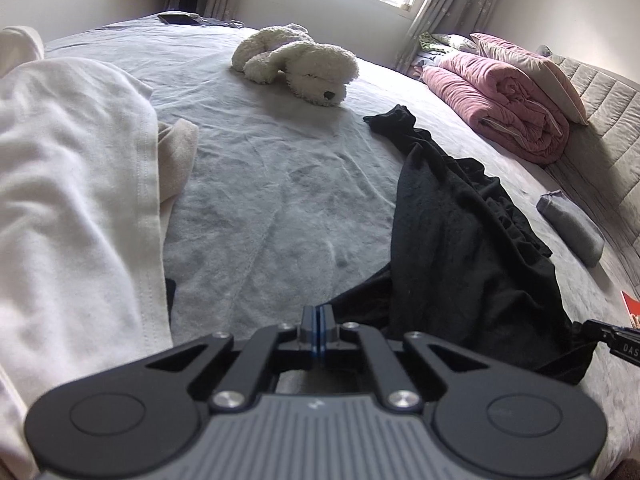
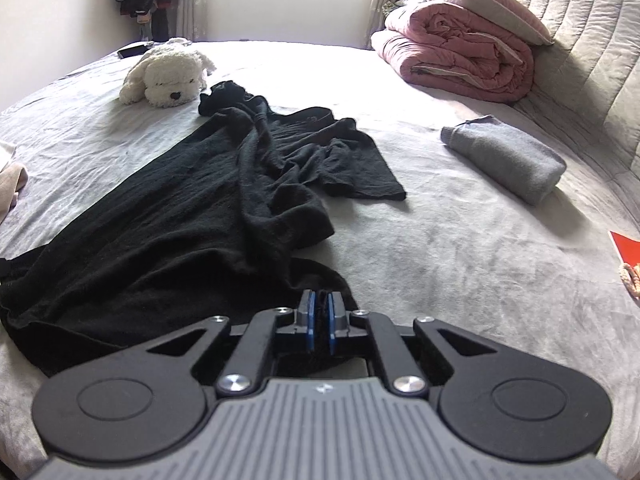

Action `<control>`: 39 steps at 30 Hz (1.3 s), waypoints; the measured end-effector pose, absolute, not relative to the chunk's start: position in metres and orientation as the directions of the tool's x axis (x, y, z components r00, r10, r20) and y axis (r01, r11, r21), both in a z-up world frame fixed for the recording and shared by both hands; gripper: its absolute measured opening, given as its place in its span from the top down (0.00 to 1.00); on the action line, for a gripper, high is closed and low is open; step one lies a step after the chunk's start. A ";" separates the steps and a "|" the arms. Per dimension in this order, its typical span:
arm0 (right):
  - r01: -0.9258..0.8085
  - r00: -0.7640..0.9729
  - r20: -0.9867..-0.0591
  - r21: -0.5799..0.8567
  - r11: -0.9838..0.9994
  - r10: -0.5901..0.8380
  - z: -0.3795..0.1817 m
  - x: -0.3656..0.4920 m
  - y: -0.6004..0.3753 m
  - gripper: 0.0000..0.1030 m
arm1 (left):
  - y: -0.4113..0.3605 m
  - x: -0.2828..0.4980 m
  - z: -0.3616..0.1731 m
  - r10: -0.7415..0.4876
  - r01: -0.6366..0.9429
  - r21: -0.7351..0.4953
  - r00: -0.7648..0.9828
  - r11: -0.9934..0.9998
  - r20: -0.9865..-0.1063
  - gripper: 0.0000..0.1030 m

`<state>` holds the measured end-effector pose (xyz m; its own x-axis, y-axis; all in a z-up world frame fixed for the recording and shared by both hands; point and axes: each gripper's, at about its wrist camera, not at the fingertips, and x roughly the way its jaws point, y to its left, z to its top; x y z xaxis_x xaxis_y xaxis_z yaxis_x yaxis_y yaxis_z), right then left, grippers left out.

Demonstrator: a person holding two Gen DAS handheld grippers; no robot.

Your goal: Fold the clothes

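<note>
We see black garment (image 2: 224,184) spread rumpled across grey bed (image 2: 460,248), between white plush dog (image 2: 168,76) and near edge. Right gripper (image 2: 319,316) fingers clenched on garment's near hem, black cloth pinched between blue pads. Left gripper (image 1: 319,328) fingers pressed together at garment's other near edge; cloth between them we cannot tell. White garment (image 1: 68,184) lies left.

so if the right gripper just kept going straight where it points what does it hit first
The right gripper is already shut on the black garment; straight on lies more of it, probably before the bed sheet.
</note>
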<state>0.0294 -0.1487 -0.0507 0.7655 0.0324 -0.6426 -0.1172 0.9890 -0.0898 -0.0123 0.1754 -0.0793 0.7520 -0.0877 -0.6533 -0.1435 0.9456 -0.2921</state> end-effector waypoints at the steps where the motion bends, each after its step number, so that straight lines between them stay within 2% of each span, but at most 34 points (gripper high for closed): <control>1: -0.102 0.771 -0.636 -0.087 0.991 0.023 -0.048 0.025 -0.155 0.94 | 0.176 -0.017 -0.076 -0.081 -0.149 -0.291 0.755 0.945 -0.651 0.99; 9: 0.002 0.790 -0.613 -0.027 1.000 -0.018 -0.030 -0.006 -0.196 0.94 | 0.179 -0.051 -0.056 -0.073 -0.155 -0.294 0.766 0.943 -0.638 0.99; 19: 0.026 0.772 -0.635 -0.023 0.999 -0.034 -0.022 -0.045 -0.215 0.94 | 0.181 -0.082 -0.038 -0.104 -0.125 -0.303 0.763 0.945 -0.638 0.99; 29: 0.029 0.697 -0.717 0.027 0.999 -0.001 -0.048 -0.047 -0.223 0.94 | 0.180 -0.086 -0.069 -0.123 -0.101 -0.257 0.675 0.961 -0.727 0.99; 35: 0.028 0.667 -0.745 0.051 0.998 0.019 -0.061 -0.044 -0.223 0.94 | 0.178 -0.081 -0.077 -0.118 -0.082 -0.223 0.651 0.971 -0.750 0.99; 37: 0.028 0.656 -0.755 0.059 0.998 0.026 -0.063 -0.042 -0.225 0.93 | 0.178 -0.079 -0.075 -0.125 -0.070 -0.223 0.648 0.972 -0.752 0.97; 38: 0.029 0.655 -0.755 0.064 0.998 0.029 -0.063 -0.042 -0.225 0.87 | 0.178 -0.078 -0.074 -0.128 -0.068 -0.223 0.646 0.972 -0.752 0.96; 39: 0.026 0.657 -0.753 0.069 0.997 0.035 -0.063 -0.042 -0.226 0.84 | 0.178 -0.077 -0.073 -0.136 -0.061 -0.228 0.643 0.972 -0.753 0.91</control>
<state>-0.0419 -0.2258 -0.0628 0.6565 0.0351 -0.7535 0.0262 0.9973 0.0693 -0.0768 0.1782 -0.0727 0.6434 -0.1360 -0.7533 -0.0614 0.9718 -0.2279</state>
